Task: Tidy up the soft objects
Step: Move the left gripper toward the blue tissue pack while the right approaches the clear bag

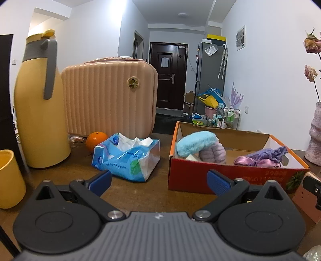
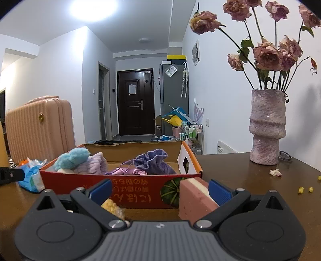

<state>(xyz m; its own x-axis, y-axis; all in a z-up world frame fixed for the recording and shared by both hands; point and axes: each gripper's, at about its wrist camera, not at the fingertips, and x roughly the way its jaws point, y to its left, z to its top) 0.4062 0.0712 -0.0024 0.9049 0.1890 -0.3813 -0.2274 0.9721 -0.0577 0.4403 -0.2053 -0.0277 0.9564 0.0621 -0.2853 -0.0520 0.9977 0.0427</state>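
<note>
Cardboard box (image 1: 230, 176) at centre right of the bench (image 1: 140, 192) holds soft pouches (image 1: 197, 143), both claws wide apart, the left claw (image 1: 159, 183) empty, a pink sponge (image 2: 195, 197) beside the right claw's (image 2: 160, 189) right finger.

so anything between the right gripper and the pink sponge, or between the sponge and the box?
Nothing visible. The pink sponge already sits between the open right gripper's fingers, against the right pad. The cardboard box stands directly behind it; only the box's near wall has to be cleared.

walls: white | door (image 1: 168, 75): dark, hallway end | ceiling light (image 2: 93, 8): on | fridge (image 1: 210, 76): grey
</note>
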